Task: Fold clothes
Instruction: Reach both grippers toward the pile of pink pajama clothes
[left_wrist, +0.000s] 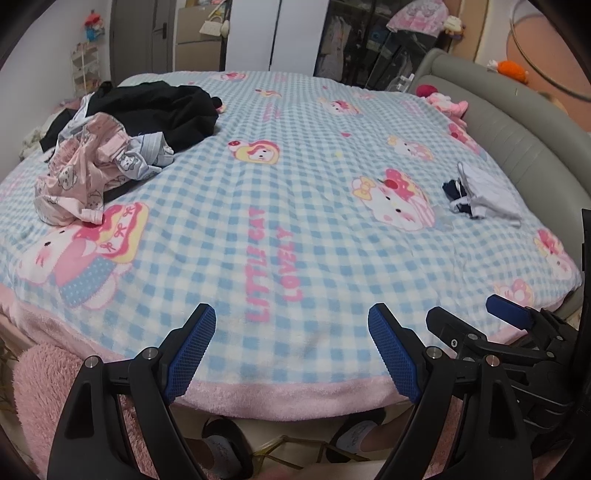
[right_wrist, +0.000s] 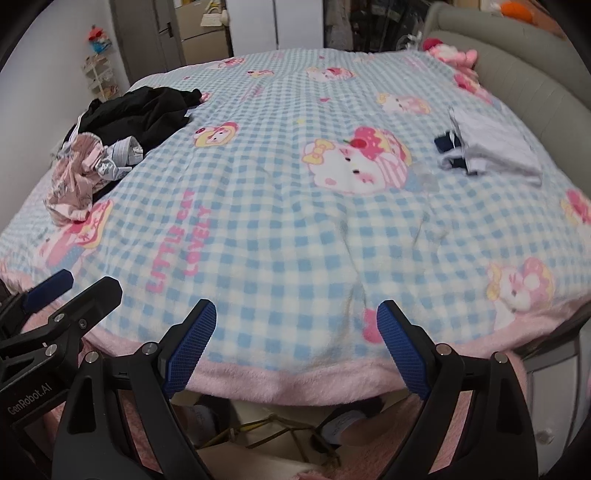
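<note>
Both grippers hover at the near edge of the bed, side by side. Left gripper (left_wrist: 291, 347) has its jaws spread wide, nothing between them; right gripper (right_wrist: 297, 347) likewise wide and empty.

Checked cartoon-cat blanket (left_wrist: 295, 177) covers the bed. Unfolded pile (left_wrist: 110, 155) lies far left: pink printed garment (left_wrist: 74, 181) in front, black garment (left_wrist: 162, 110) behind, pale pieces tangled between. Far right, near the grey headboard (left_wrist: 517, 122), a folded light-grey garment (left_wrist: 487, 194) sits with a dark navy item beside it.

Judged: one piece or so done, most of the pile left. No garment in hand.
</note>
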